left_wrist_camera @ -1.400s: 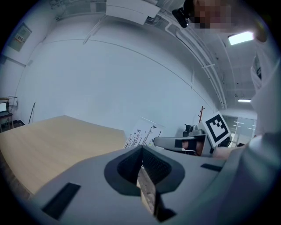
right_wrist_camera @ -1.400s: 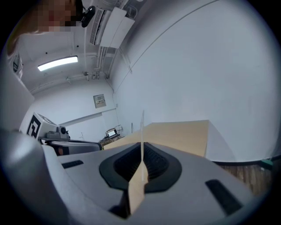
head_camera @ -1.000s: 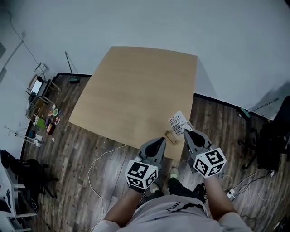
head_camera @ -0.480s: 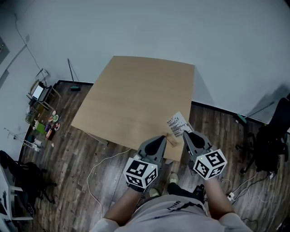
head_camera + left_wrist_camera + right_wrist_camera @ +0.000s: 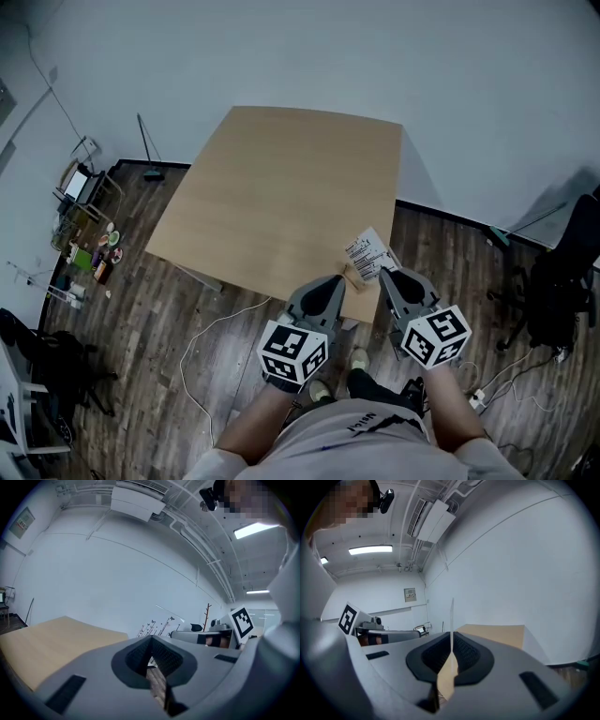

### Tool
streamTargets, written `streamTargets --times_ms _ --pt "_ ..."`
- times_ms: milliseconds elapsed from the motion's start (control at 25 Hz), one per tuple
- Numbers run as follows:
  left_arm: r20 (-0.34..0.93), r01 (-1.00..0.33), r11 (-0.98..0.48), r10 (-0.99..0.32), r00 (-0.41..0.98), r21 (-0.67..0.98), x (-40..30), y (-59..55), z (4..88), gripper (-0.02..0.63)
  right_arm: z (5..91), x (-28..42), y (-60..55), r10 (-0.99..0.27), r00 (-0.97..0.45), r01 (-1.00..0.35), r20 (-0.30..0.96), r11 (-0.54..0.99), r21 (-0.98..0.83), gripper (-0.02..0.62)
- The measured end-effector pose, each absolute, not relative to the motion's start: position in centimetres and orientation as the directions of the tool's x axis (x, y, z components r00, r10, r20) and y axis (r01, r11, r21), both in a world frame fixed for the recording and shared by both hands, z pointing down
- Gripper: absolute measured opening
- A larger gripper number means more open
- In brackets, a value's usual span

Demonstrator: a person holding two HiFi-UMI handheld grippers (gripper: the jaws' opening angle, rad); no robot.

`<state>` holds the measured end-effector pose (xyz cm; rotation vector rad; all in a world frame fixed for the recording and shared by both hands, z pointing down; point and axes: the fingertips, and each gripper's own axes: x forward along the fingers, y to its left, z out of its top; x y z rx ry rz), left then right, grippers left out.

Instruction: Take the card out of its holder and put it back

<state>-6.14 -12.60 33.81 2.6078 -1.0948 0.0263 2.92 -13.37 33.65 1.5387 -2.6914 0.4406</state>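
A white printed card (image 5: 367,253) stands in a small wooden holder (image 5: 354,276) at the near right corner of the tan table (image 5: 281,187). Both grippers meet at it from my side. My left gripper (image 5: 335,284) touches the holder's left end, and the left gripper view shows a strip of wood (image 5: 157,686) pinched between its jaws. My right gripper (image 5: 388,275) is at the card's right edge. Seen edge-on in the right gripper view, the card (image 5: 451,620) runs up from between the shut jaws.
The table stands on dark plank floor (image 5: 187,309) beside a white wall. A white cable (image 5: 202,328) lies on the floor at the near left. A cart with clutter (image 5: 84,234) is at far left, and a black chair (image 5: 562,291) at far right.
The head camera has shifted a little, so the table sits slightly higher in view. Both grippers stay at the card and holder, with no visible change in their grip.
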Motion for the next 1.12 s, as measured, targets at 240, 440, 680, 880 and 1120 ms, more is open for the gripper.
streamTargets --times_ms 240,440,680,880,1120 --pt "0.141 -0.705 -0.646 -0.7 0.7 0.291 -6.0 -12.7 34.2 0.012 34.0 3.2 -13.4 -0.842 -0.516 -0.847 0.158 0.474 -0.24 0.026" --pt "0.133 -0.704 -0.646 -0.702 0.7 0.296 -5.9 -13.3 34.6 0.012 34.5 3.8 -14.1 -0.843 -0.514 -0.848 0.158 0.473 -0.237 0.026" --pt "0.154 -0.72 -0.616 -0.716 0.68 0.319 -5.7 -14.3 37.3 0.012 38.1 5.4 -15.5 -0.837 -0.515 -0.852 0.186 0.476 -0.218 0.026" --pt "0.184 -0.732 -0.596 -0.72 0.669 0.33 -5.0 -15.0 40.1 0.012 43.0 6.1 -17.0 -0.802 -0.555 -0.831 0.219 0.527 -0.179 0.026" --pt "0.249 -0.761 -0.557 -0.726 0.641 0.334 -5.0 -15.9 43.5 0.012 48.8 5.9 -19.0 -0.759 -0.598 -0.802 0.258 0.565 -0.195 0.026"
